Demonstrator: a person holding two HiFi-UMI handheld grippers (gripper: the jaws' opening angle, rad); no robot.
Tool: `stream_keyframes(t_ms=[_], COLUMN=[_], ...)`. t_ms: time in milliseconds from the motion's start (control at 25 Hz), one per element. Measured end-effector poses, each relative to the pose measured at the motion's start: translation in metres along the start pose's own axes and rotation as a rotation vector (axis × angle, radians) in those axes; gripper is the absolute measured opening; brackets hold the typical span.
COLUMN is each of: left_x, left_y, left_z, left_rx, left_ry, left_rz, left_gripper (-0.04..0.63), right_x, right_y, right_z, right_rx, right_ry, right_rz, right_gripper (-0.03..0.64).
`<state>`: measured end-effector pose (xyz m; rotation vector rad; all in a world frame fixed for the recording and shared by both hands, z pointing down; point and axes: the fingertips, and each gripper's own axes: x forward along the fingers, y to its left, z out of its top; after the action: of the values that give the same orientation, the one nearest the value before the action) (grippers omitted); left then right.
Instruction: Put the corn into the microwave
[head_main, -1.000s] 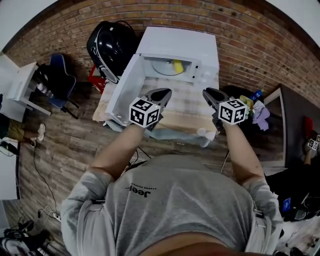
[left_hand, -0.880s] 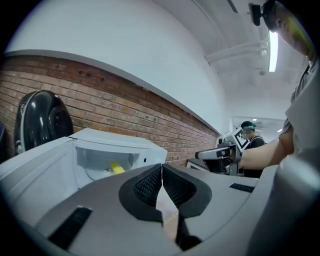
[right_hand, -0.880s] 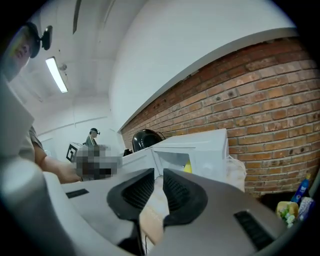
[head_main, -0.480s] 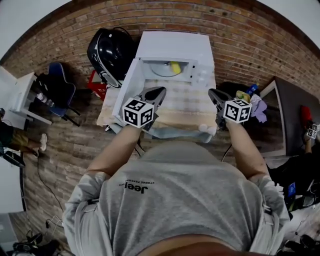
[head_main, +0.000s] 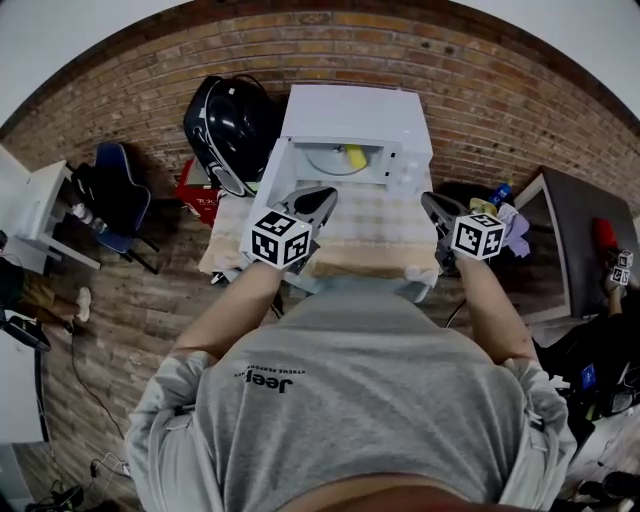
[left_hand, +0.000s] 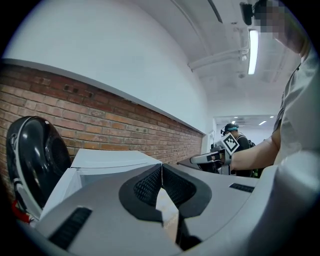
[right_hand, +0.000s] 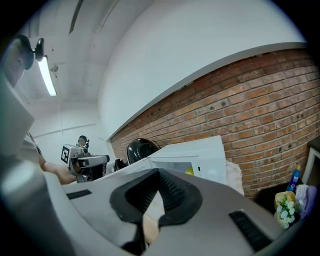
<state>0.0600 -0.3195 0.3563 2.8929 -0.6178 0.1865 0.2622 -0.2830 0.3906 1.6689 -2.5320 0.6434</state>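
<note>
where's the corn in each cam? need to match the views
Head view: the corn is top centre, inside the open microwave.
Left gripper view: the corn is not in it; the microwave shows only its top and its open door, left of centre.
Right gripper view: the corn is a small yellow patch in the cavity opening, right of centre.
Shared landmark: the white microwave against the brick wall.

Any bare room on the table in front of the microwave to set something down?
Yes: the checked tabletop between the left gripper and the right gripper, in front of the open microwave, is bare. Crowded: the open door covers the table's left edge, and the corn lies inside.
</note>
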Motion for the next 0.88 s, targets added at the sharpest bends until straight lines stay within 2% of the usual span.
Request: stream_keyframes(t_ms=[320,600,760,880], left_x=[-0.038,-0.060,-0.057,-0.052], left_y=[0.005,-0.001,-0.013,-0.022], left_z=[-0.007,-0.018,-0.020,-0.016], left_rx=[0.031,-0.005,-0.008,-0.008], left_ry=[0.015,0.018,0.015,0.001], left_rz=[-0.059,-0.112,-0.096,-0.053], left_gripper=[0.023,0.023,0.023,0.023], right_x=[0.010,0.015,0.007,-0.009], right_y=[0.040,0.078,0.088,0.086], right_z=[-0.001,-0.015,-0.013,-0.005], right_rx=[0.060,0.081,0.044,0.018], right_ry=[-0.044,-0.034,-0.026,-0.029], right_rz=[0.015,0.036,0.091,0.141], right_gripper=[0.018,0.018,0.018,0.018])
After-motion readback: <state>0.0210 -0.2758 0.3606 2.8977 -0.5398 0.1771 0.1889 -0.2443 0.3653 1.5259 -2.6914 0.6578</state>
